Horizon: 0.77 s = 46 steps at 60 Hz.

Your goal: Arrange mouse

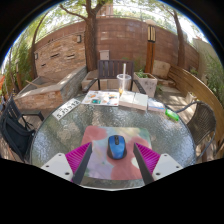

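On the round glass table [55, 135], at twelve o'clock just ahead of the gripper [114, 158], a blue mouse [117, 147] sits on a pale mat [112, 143]. The fingers [81, 156] are spread wide, gripping nothing, the mouse lying between their tips with a gap on both sides. I reckon the smooth, rounded shell could squirt forward if they close off-centre, skidding towards the books [134, 99] and cup [124, 81] at one o'clock

A blue mouse [117, 146] with a dark top strip is lying flat on a multicoloured mat [110, 150] near the round glass bench's [60, 135] near edge, sitting untouched between the fingers.
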Motion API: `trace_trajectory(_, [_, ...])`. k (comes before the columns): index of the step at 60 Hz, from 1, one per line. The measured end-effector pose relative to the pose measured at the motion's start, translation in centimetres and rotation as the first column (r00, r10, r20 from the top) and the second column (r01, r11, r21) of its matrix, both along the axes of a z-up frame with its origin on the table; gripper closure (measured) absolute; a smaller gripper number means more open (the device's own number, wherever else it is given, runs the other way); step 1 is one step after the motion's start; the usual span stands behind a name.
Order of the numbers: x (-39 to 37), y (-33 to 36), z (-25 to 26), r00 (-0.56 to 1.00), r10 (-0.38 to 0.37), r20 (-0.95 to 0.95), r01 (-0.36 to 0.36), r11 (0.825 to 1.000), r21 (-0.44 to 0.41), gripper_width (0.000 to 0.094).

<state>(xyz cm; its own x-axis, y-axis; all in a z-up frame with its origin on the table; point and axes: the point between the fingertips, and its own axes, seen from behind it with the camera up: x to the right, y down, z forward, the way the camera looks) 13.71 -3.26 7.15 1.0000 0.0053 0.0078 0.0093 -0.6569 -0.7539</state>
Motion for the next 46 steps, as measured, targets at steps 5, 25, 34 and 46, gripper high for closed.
trace_trajectory(5, [-0.4, -2.9, 3.6, 1.000, -0.009, 0.022, 0.008, 1.000, 0.026, 0.0081])
trace_trajectory(25, [-3.2, -16.4, 12.8, 0.994, -0.067, 0.086, 0.058, 0.993, 0.104, 0.0083])
trace_trajectory(34, [-4.6, -20.7, 14.3, 0.992, -0.072, 0.102, 0.060, 0.991, 0.117, 0.0080])
trace_trajectory(46, [-5.2, -23.5, 15.3, 0.991, -0.086, 0.105, 0.072, 0.988, 0.134, 0.0084])
